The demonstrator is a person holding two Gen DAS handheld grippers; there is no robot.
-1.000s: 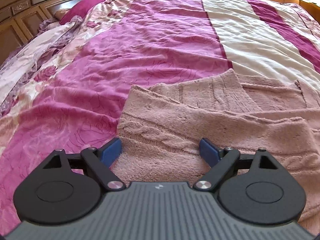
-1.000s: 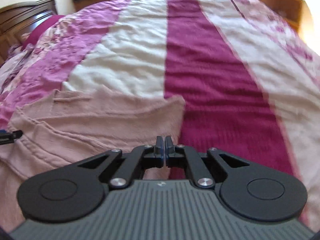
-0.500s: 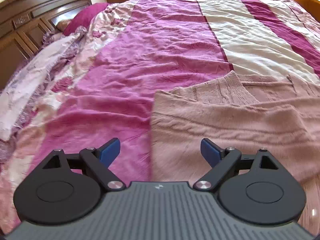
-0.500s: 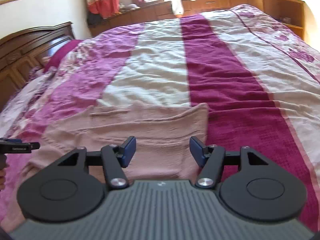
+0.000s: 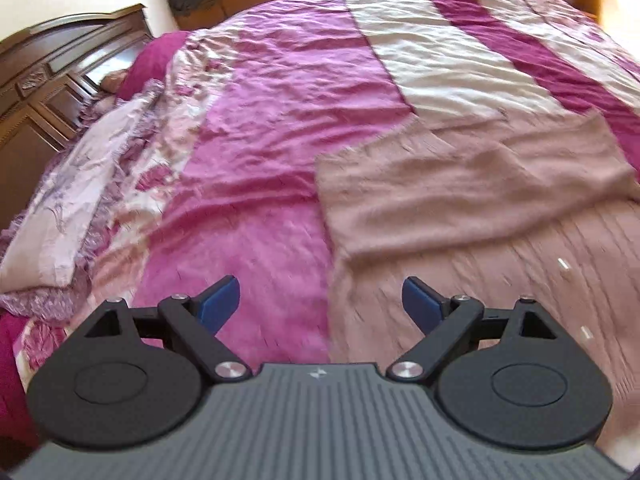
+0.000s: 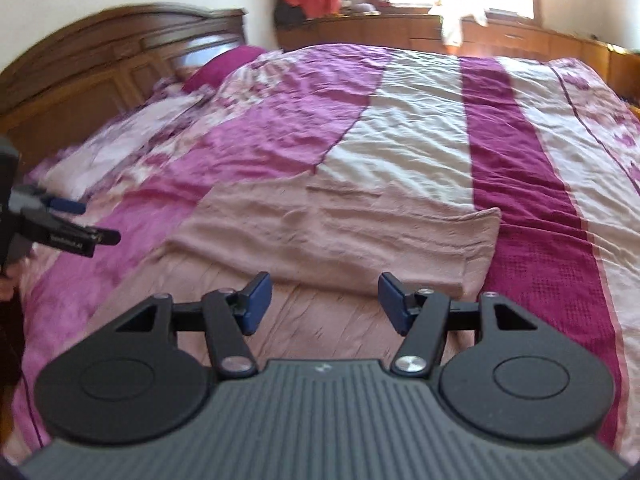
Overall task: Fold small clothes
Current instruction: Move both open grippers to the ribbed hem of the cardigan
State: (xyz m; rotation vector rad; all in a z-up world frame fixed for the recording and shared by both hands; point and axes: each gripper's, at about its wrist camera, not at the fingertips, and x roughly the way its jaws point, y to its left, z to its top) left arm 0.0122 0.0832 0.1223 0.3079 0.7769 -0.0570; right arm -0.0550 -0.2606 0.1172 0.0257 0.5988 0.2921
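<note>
A dusty-pink knitted sweater (image 5: 460, 200) lies flat on the bed, its upper part folded down over the ribbed lower part. In the right wrist view the same sweater (image 6: 340, 236) spreads ahead of the fingers. My left gripper (image 5: 320, 304) hangs open above the sweater's left edge, holding nothing. My right gripper (image 6: 320, 300) is open too, raised over the near ribbed part, empty. The left gripper (image 6: 80, 228) also shows at the left edge of the right wrist view, clear of the sweater.
The bed carries a striped magenta, cream and pink cover (image 5: 288, 92). A dark wooden headboard (image 6: 120, 64) and pillows (image 5: 68, 184) stand at the left. Wooden cabinets (image 6: 500, 36) line the far wall under a window.
The right gripper went from shut to open and let go of the sweater. Both grippers have lifted and drawn back; the folded-over part now lies flat.
</note>
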